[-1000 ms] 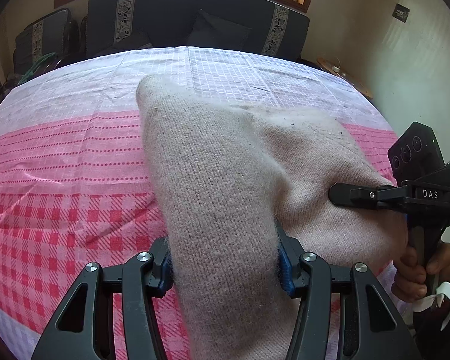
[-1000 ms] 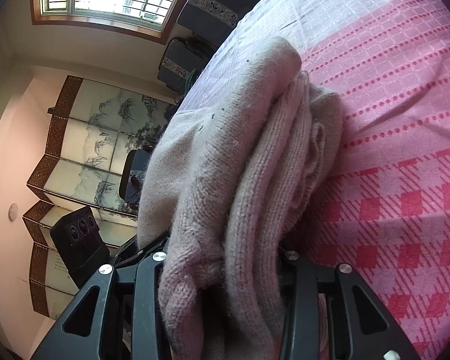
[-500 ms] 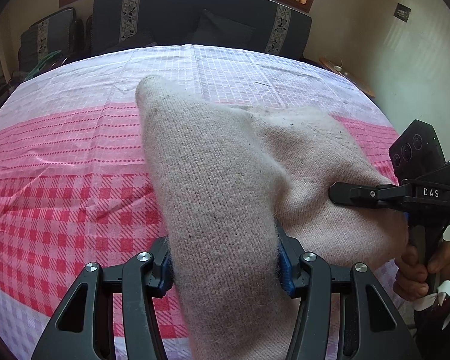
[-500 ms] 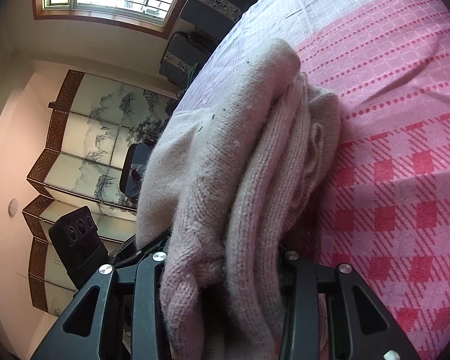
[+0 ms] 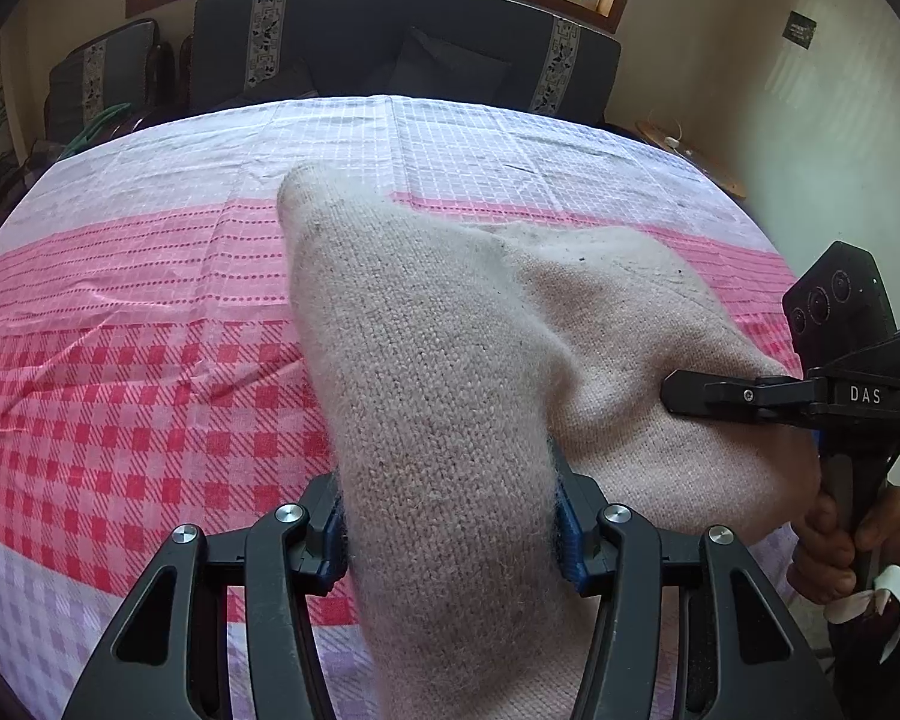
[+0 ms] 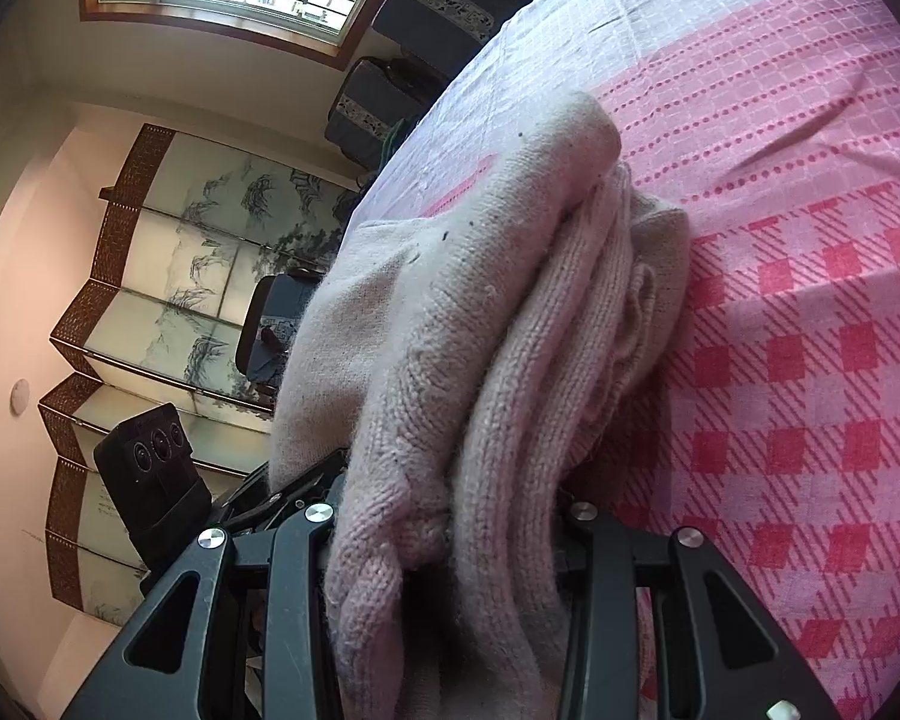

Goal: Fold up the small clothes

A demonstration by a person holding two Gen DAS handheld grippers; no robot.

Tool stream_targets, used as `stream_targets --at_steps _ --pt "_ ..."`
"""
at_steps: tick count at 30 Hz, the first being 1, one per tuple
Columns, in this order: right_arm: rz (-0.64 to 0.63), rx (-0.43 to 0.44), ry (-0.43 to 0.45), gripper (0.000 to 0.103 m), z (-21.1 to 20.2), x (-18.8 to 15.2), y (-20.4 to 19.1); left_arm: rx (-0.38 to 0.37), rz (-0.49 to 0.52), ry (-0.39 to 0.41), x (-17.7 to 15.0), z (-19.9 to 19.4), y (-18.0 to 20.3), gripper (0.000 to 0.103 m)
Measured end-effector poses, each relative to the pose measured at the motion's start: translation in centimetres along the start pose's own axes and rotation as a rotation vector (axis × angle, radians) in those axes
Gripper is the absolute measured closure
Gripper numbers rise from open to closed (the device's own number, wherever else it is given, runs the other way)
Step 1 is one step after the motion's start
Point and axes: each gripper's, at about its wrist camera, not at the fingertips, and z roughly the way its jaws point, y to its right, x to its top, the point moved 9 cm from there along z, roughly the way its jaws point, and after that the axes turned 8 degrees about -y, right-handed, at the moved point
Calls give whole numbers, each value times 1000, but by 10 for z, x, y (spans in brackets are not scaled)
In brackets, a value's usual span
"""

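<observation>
A pale pink-beige knitted garment [image 5: 462,360] is bunched and folded over, held up above the pink checked cloth [image 5: 120,396]. My left gripper [image 5: 450,534] is shut on its near fold. My right gripper [image 6: 450,540] is shut on several stacked layers of the same garment [image 6: 498,312]. In the left wrist view the right gripper [image 5: 810,402] shows at the right edge, one finger lying on the knit. The left gripper's body [image 6: 150,480] shows at the lower left of the right wrist view. The fingertips of both are hidden in the fabric.
The cloth [image 6: 810,300] covers a wide surface, pale lilac at the far end. A dark sofa [image 5: 402,42] stands behind it under a window. A folding painted screen [image 6: 168,276] stands to one side. A small round table [image 5: 690,156] is at the far right.
Both grippers have pulled back with the garment in them. More of the cloth's near lilac band shows under it. The grips have not changed.
</observation>
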Motion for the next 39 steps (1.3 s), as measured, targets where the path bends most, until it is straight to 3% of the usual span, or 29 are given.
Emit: stream_targets --at_steps 24,34,37,39 --pt "-217 -158 48 68 -9 -17 -30 107 39 120 -32 -37 8 49" --pt "-259 -178 65 68 -12 -28 -38 132 36 152 -39 -51 3 50" --pt "-262 -185 66 68 -13 -33 -36 139 35 157 -40 -53 3 53" --pt "-259 -188 69 68 -14 -34 -34 148 34 165 -40 -55 1 61"
